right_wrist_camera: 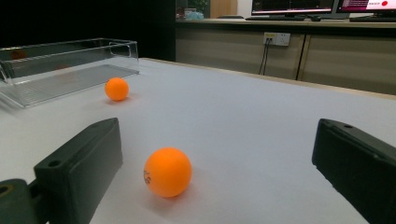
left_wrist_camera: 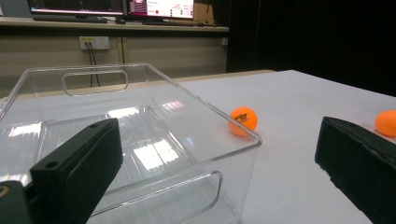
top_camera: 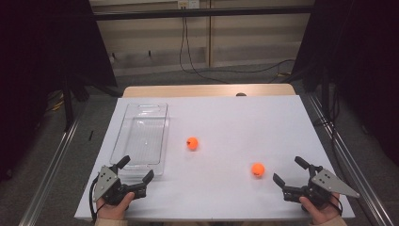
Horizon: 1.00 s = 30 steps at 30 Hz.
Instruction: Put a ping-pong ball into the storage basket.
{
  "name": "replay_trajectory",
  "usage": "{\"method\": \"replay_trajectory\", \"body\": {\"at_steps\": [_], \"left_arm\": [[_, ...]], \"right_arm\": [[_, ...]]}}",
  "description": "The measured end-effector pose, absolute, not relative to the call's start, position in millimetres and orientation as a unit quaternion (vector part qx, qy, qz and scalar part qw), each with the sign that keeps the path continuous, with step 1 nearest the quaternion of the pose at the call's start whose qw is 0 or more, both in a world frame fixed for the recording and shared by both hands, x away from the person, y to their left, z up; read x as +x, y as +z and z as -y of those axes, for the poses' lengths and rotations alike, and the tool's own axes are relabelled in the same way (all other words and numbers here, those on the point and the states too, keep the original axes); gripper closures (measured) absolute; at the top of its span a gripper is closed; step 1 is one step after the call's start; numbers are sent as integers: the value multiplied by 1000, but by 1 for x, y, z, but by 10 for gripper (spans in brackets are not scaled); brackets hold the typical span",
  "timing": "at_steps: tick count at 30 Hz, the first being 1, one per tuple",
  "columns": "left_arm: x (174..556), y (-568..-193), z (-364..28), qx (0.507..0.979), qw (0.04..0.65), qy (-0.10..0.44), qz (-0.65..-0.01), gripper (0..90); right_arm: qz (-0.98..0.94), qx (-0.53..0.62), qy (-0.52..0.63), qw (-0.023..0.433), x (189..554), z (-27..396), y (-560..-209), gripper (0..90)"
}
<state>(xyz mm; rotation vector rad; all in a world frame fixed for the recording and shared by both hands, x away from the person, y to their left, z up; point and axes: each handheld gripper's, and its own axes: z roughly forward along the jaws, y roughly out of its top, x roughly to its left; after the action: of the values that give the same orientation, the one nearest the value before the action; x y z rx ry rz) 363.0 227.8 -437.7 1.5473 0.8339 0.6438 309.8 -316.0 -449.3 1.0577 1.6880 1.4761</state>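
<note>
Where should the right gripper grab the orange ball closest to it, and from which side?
Across its widest middle, coming low and level from the near edge. The ball lies free ahead of the open right gripper, and being round it would slip from an off-centre pinch.

Left hand-held gripper [top_camera: 137,173]: black body with two black jaws, each a blocky rectangular pad of matt, slightly grainy material. A grey three-cornered plate sits on top, marked with small dark screw points. In the left gripper view, a round hole shows on the upper face of the near jaw. A black cable trails from the body beside the person's hand [top_camera: 113,210].

Right hand-held gripper [top_camera: 289,171]: same build, with black body, black blocky jaws and a grey three-cornered plate on top. A similar round hole shows on each jaw top in the right gripper view. A light, tan-coloured cuff shows at the left wrist.
</note>
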Motion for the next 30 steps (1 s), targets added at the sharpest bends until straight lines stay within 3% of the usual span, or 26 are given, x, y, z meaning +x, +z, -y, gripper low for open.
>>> {"method": "replay_trajectory", "body": {"at_steps": [30], "left_arm": [[362, -433, -219, 669, 598, 261, -356, 8]], "right_arm": [[-647, 397, 565, 323, 309, 319, -449, 19]]}}
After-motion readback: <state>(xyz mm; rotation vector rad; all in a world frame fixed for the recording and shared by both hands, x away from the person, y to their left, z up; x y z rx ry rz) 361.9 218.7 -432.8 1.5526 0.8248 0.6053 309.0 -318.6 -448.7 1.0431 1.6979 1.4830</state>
